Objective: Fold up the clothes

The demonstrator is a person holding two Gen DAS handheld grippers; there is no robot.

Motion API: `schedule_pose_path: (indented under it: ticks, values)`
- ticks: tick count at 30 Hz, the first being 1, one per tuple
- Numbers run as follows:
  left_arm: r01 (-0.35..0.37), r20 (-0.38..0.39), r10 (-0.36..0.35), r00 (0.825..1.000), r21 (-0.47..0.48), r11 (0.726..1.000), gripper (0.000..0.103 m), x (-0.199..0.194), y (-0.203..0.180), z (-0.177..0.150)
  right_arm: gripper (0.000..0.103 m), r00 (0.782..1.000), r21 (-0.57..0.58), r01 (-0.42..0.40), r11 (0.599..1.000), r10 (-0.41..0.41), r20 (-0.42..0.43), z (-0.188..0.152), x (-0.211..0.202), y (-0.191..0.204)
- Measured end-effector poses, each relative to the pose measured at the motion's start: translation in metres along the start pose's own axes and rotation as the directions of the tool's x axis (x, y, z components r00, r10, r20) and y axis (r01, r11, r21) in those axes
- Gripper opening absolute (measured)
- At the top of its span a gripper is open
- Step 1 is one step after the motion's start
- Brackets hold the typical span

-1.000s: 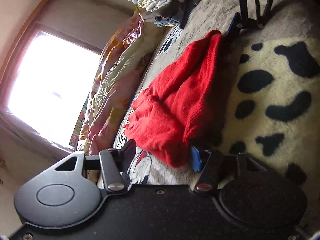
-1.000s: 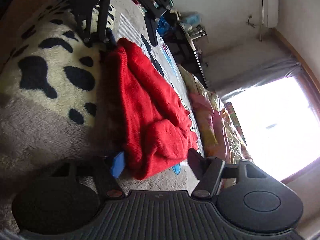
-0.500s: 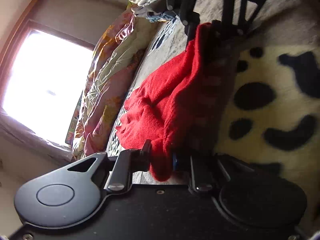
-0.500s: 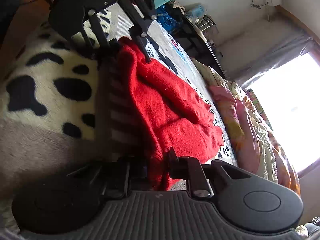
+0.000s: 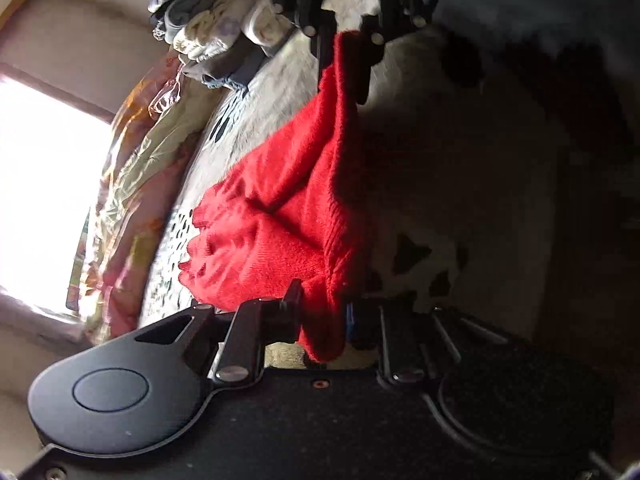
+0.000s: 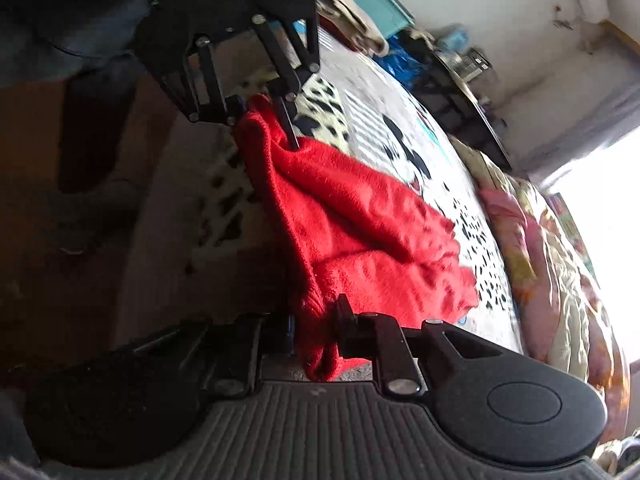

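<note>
- Now both grippers hold one edge of the red knitted sweater (image 5: 288,216): the left gripper (image 5: 324,320) is closed narrow on one corner of it, and the right gripper (image 6: 316,328) is closed narrow on the other corner. Their jaws have just been closing, and the knit is pinched between them.
- This held edge is raised, while the rest of the sweater hangs down and lies bunched on the bed cover with the black spots (image 6: 404,148).
- I judge the step in hand is to carry this edge over the garment to make a fold.
- To do it well, both hands should travel together at the same height, so the edge stays straight and tight between them.
- Please keep the pinch firm; knitted cloth is soft and heavy, and it may stretch or slip out.
- Lay the edge down on the far part before opening, with corners matching.
- Take care that the bunched lower part, near the flowered quilt (image 5: 132,184), is not dragged into a wrinkle under the fold.
- Keep away from the pile of other clothes (image 5: 216,28) at the far end of the bed.
</note>
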State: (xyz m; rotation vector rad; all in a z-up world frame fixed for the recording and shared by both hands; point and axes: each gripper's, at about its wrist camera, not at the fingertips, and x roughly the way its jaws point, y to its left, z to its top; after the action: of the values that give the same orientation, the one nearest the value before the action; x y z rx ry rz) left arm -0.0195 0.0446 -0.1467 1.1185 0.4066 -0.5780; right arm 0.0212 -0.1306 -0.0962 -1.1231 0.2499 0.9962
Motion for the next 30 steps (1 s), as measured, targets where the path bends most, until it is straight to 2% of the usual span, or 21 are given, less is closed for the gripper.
schedule_pose_path:
  ticks: [2,4,7,9,10,12,14,18,20,22,24,27,30]
  values:
    - [0.049,0.032,-0.047,0.998,-0.073,0.996,0.019,-0.014,0.027,0.003,0.020,1.000,0.007,-0.018,1.000,0.018,0.012,0.007,-0.014,-0.014]
    - [0.107,0.072,-0.096,0.993,-0.174,0.979,0.019,-0.021,0.063,0.004,0.020,0.998,0.057,-0.050,0.997,0.048,0.035,0.016,-0.022,-0.044]
    - [0.210,0.160,-0.165,0.973,-0.332,0.919,0.019,-0.020,0.120,-0.004,0.020,0.992,0.153,-0.113,0.982,0.101,0.081,0.026,-0.031,-0.095]
    - [0.271,0.221,-0.191,0.957,-0.432,0.860,0.019,-0.010,0.156,-0.013,0.020,0.983,0.217,-0.161,0.963,0.138,0.118,0.025,-0.028,-0.132]
    - [0.302,0.254,-0.198,0.947,-0.483,0.822,0.019,-0.002,0.173,-0.019,0.020,0.978,0.246,-0.186,0.951,0.156,0.136,0.023,-0.027,-0.146]
    - [0.363,0.324,-0.203,0.924,-0.575,0.733,0.019,0.015,0.205,-0.033,0.020,0.965,0.315,-0.240,0.918,0.190,0.181,0.015,-0.016,-0.178]
    - [0.418,0.399,-0.180,0.899,-0.657,0.628,0.019,0.037,0.227,-0.049,0.020,0.948,0.392,-0.296,0.871,0.216,0.235,0.005,-0.001,-0.212]
    - [0.530,0.532,-0.108,0.840,-0.762,0.372,0.019,0.092,0.256,-0.084,0.021,0.903,0.568,-0.408,0.715,0.224,0.366,-0.033,0.046,-0.269]
    - [0.556,0.561,-0.066,0.825,-0.786,0.272,0.019,0.122,0.262,-0.097,0.021,0.882,0.634,-0.455,0.625,0.218,0.418,-0.056,0.074,-0.284]
    - [0.574,0.579,-0.035,0.815,-0.797,0.186,0.018,0.145,0.266,-0.108,0.021,0.863,0.693,-0.495,0.525,0.203,0.463,-0.079,0.102,-0.298]
    - [0.585,0.585,-0.030,0.811,-0.805,0.097,0.018,0.167,0.275,-0.118,0.021,0.855,0.752,-0.514,0.413,0.180,0.486,-0.105,0.131,-0.303]
    - [0.563,0.560,-0.062,0.826,-0.826,0.033,0.018,0.196,0.281,-0.127,0.021,0.849,0.814,-0.528,0.242,0.144,0.508,-0.136,0.173,-0.300]
    - [0.557,0.558,-0.082,0.826,-0.830,-0.031,0.018,0.216,0.279,-0.138,0.021,0.852,0.848,-0.521,0.095,0.106,0.512,-0.157,0.212,-0.289]
